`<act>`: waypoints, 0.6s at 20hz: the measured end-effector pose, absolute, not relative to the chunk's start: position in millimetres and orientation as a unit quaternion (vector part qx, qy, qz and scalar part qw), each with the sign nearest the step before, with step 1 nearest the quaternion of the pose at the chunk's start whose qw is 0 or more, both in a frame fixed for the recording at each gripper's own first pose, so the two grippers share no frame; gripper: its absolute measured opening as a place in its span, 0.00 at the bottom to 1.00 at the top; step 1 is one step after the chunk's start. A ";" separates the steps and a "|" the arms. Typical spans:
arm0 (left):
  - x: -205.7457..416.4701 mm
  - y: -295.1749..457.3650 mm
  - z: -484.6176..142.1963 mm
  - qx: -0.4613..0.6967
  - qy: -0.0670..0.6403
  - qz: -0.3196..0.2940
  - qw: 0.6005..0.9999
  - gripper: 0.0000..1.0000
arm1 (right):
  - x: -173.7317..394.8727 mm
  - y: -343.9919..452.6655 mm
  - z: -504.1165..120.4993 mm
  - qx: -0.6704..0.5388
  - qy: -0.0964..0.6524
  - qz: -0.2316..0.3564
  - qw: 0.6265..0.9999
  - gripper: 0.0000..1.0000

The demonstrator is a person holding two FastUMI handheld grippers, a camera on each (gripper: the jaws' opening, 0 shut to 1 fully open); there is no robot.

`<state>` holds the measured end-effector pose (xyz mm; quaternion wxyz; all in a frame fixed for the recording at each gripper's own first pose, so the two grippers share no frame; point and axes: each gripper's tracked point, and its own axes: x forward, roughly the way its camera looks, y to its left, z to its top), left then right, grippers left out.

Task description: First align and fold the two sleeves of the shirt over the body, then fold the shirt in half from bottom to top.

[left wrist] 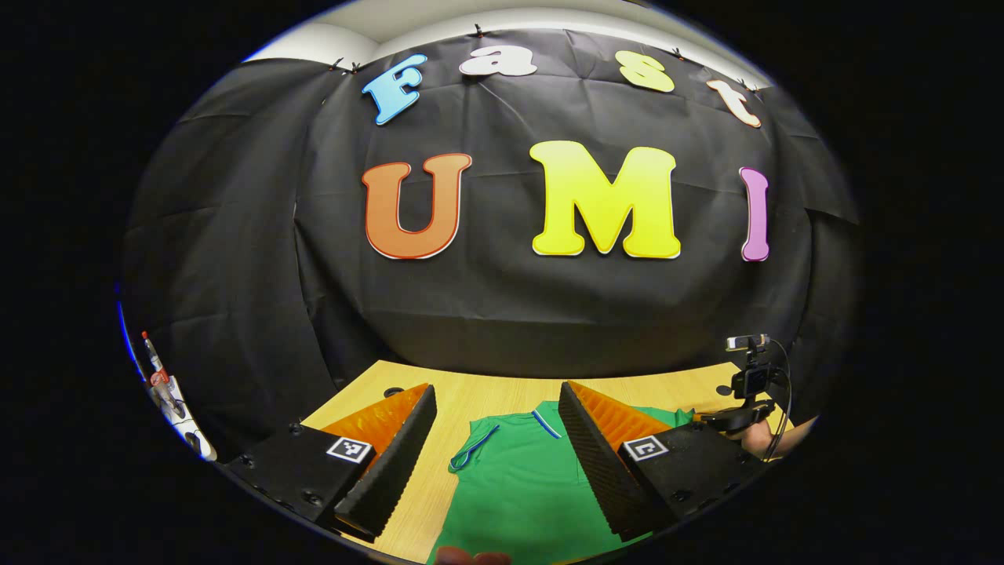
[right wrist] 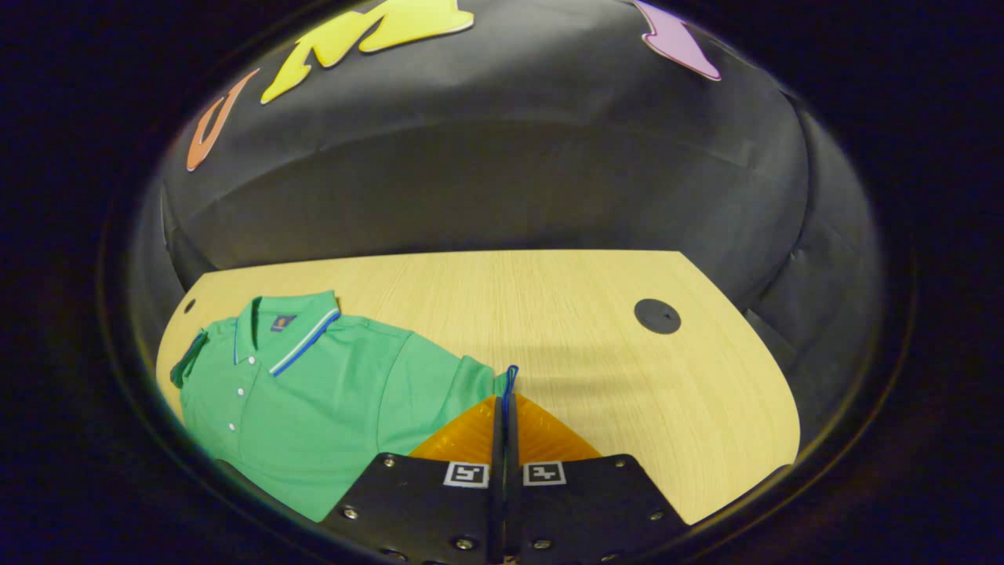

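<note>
Between the wide-open fingers of the left gripper (left wrist: 498,447) lies a green polo shirt (left wrist: 525,486), flat on a pale wooden table (left wrist: 471,396). Its sleeve edge (right wrist: 508,384) is pinched between the closed fingers of the right gripper (right wrist: 503,416), the shirt body spreading to their left.

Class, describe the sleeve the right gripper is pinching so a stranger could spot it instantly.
Start at the wooden table and find the green polo shirt lying on it. Follow it to the short sleeve at the right gripper; its blue-trimmed cuff is clamped between the fingers.
</note>
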<state>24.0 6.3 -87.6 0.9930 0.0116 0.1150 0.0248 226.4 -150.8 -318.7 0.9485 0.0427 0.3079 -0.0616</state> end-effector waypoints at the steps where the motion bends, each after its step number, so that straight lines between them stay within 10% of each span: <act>1: 24.4 10.1 -86.7 0.013 0.113 0.026 0.993 1.00 | 226.6 -149.7 -310.6 0.046 0.301 -0.063 0.950 0.01; 12: 19.0 52.6 -90.9 0.001 0.104 0.054 0.993 1.00 | 219.8 -100.0 -252.2 0.039 0.277 -0.043 0.959 0.01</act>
